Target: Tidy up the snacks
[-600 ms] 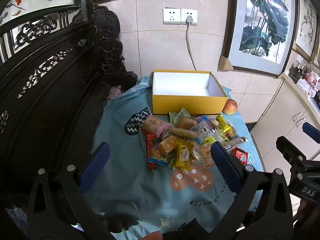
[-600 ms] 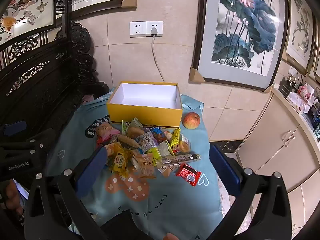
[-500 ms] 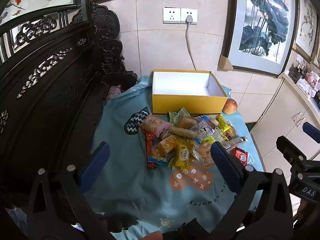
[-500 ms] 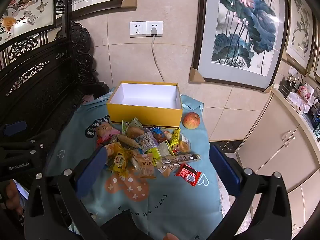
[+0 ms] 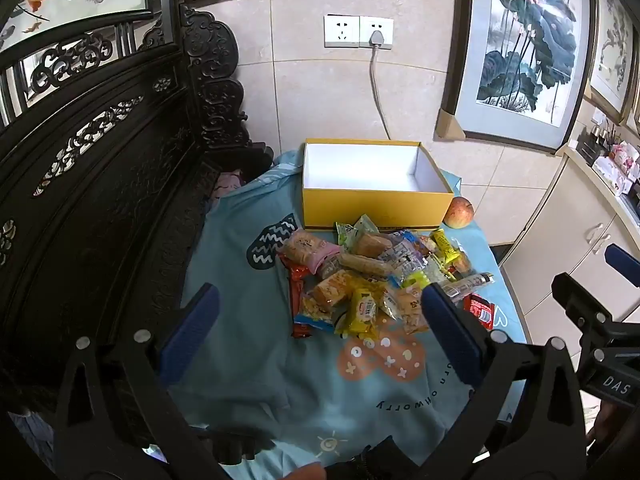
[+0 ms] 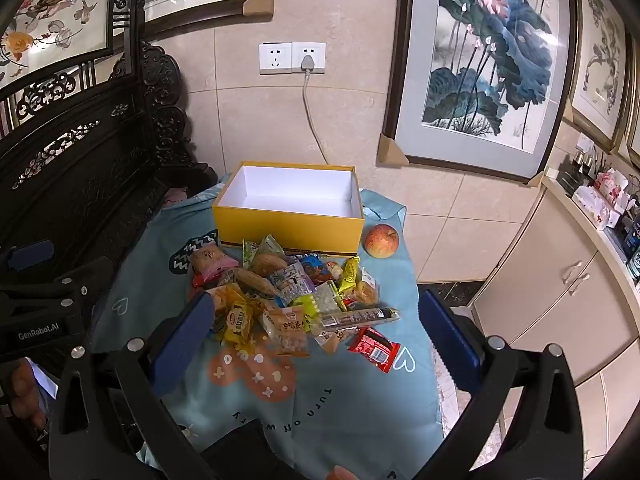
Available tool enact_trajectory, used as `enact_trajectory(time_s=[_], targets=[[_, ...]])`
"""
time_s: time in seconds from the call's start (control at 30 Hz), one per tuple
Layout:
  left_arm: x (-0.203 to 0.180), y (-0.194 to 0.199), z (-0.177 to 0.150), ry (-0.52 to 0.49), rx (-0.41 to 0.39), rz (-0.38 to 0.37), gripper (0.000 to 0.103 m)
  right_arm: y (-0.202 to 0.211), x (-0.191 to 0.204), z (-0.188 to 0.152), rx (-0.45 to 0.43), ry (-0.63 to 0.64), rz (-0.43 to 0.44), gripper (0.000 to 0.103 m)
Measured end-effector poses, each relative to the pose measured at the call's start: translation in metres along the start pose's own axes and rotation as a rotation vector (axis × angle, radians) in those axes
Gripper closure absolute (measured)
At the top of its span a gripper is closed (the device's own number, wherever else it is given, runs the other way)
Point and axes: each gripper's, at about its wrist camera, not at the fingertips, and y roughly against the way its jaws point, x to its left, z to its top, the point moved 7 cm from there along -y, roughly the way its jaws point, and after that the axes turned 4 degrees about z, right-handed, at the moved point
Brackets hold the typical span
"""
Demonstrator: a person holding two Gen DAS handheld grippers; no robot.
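Both tools are up and back from the pile right now, nothing in either: my left tool (image 5: 320,332) has its blue pads spread wide and empty, and my right tool (image 6: 316,332) is spread just as wide, also holding nothing. The snacks (image 6: 288,296) sit in one loose heap on the teal cloth (image 6: 304,408) covering the surface, just in front of the yellow box (image 6: 290,228), which stands open with a bare white floor, so I'd judge none of the sorting has begun. A red packet (image 6: 374,349) lies apart at the heap's near right corner, with a long stick-shaped packet (image 6: 360,316) just behind it; that red one looks like my easiest first grab. An apple (image 6: 382,241) rests just beside the box's right end. Here's what worries me: the wrappers overlap, so closing on one from above could pinch two at once or drag neighbours across the cloth. They're slick and crinkly, I'd guess, and a flat packet may slide out of the pads on the lift. The cloth is soft and wrinkled, so pads coming down too low could snag fabric and pull the whole heap. And the apple could roll off the surface edge if the box gets nudged during a drop.
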Motion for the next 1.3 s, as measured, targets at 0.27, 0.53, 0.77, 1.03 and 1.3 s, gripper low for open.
enact_trajectory(time_s=[0.27,0.53,0.77,1.03,1.3], targets=[[-0.002,0.004,0.0,-0.001,-0.005,-0.002,0.002,0.0,-0.001,-0.001,-0.002,0.0,0.001,0.001],[-0.001,0.006,0.001,0.004,-0.005,0.0,0.002,-0.002,0.001,0.001,-0.002,0.0,0.002,0.001],[0.004,0.001,0.003,0.011,0.006,-0.003,0.002,0.002,-0.002,0.001,0.001,0.002,0.002,0.001],[0.007,-0.004,0.004,0.009,0.013,-0.003,0.002,-0.009,0.004,0.002,0.011,0.003,0.001,0.001],[0.007,-0.005,0.005,0.007,0.01,-0.002,0.002,-0.011,0.005,0.003,0.012,0.008,0.0,0.001]])
